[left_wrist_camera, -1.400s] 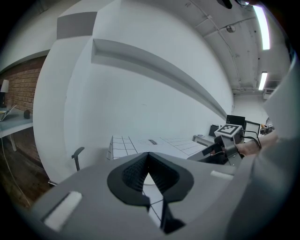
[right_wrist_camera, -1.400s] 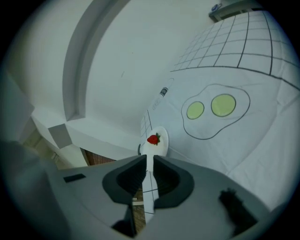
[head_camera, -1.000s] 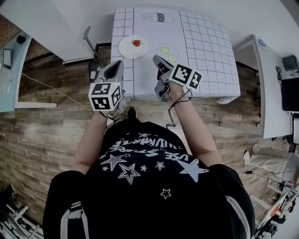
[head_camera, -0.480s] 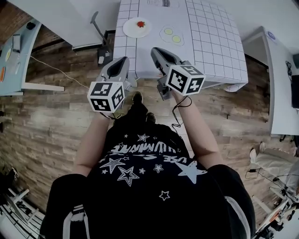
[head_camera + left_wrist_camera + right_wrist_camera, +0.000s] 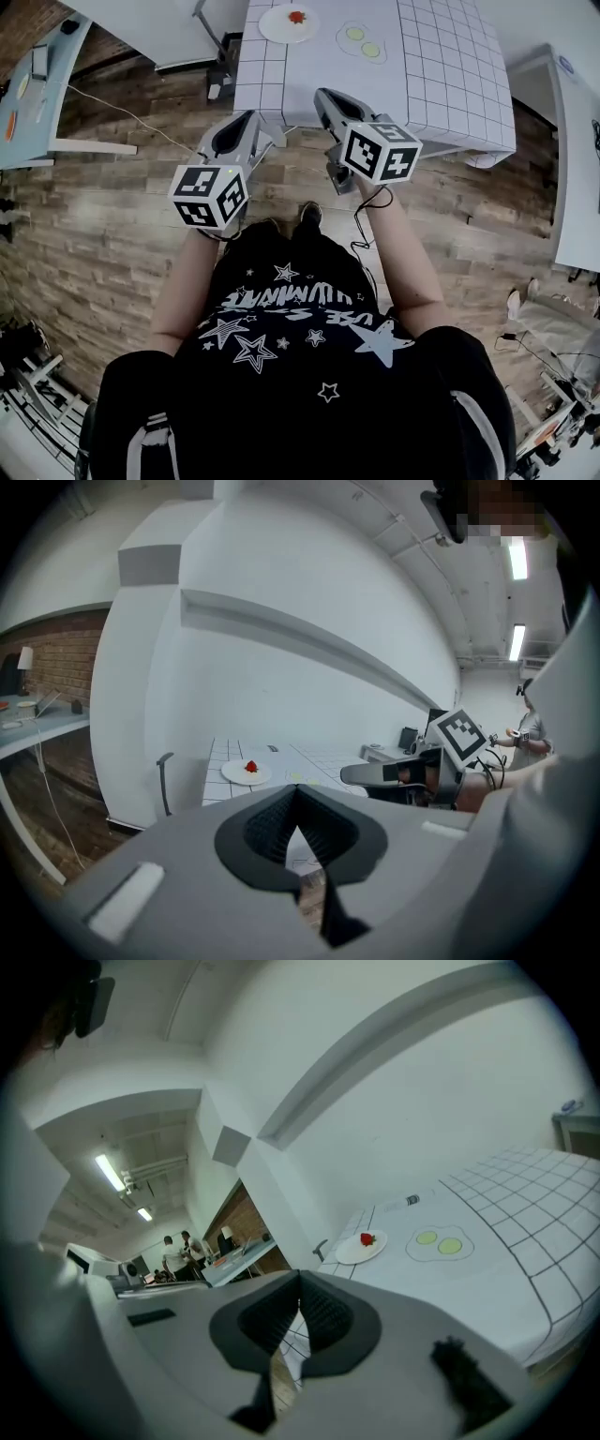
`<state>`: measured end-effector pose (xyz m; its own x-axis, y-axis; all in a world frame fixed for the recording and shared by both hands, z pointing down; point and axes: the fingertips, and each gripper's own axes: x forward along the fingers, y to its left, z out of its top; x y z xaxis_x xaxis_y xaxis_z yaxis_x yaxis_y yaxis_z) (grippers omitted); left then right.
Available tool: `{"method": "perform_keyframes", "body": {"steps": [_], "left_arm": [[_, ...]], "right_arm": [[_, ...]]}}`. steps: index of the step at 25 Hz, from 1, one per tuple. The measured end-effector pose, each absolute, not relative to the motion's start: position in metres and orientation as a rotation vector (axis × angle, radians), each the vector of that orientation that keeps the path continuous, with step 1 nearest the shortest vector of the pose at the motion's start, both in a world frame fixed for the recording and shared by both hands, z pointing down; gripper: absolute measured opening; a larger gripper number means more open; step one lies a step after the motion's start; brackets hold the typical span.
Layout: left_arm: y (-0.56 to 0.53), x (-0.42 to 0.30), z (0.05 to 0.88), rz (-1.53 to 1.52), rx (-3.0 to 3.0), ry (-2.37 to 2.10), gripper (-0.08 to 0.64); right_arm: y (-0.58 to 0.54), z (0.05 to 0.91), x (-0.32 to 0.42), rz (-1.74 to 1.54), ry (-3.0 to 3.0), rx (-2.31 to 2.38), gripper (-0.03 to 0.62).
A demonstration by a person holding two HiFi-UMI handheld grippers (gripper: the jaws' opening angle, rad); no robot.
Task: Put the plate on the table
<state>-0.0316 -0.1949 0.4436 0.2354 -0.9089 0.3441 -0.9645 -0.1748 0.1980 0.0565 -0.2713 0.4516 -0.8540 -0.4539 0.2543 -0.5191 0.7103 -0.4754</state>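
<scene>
One white plate carrying one red strawberry sits on the gridded bench near its left edge, beside two printed green circles. I hold both grippers off the bench, over the wooden floor. My left gripper is pinched together and empty. My right gripper is closing until its jaws touch, with nothing between them.

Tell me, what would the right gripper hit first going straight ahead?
Probably the table's near edge. The right gripper, jaws closing empty, points at its gridded front, short of the plate; depth is hard to judge.
</scene>
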Motion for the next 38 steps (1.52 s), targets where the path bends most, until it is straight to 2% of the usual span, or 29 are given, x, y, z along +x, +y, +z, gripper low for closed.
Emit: {"method": "perform_keyframes", "body": {"steps": [7, 19, 28, 38], "left_arm": [[-0.185, -0.018, 0.456, 0.208, 2.202, -1.611, 0.009], [-0.11, -0.082, 0.436, 0.128, 2.277, -1.532, 0.009], [-0.049, -0.1, 0.415, 0.093, 2.41, -1.419, 0.009], [0.003, -0.105, 0.403, 0.128, 2.538, -1.297, 0.009]], "right_arm": [[-0.259, 0.459, 0.054, 0.704, -2.741, 0.797, 0.014], [-0.167, 0.434, -0.004, 0.639, -2.724, 0.932, 0.012], [-0.09, 0.407, -0.018, 0.489, -2.699, 1.083, 0.012], [-0.028, 0.397, -0.029, 0.477, -2.667, 1.219, 0.012]]}}
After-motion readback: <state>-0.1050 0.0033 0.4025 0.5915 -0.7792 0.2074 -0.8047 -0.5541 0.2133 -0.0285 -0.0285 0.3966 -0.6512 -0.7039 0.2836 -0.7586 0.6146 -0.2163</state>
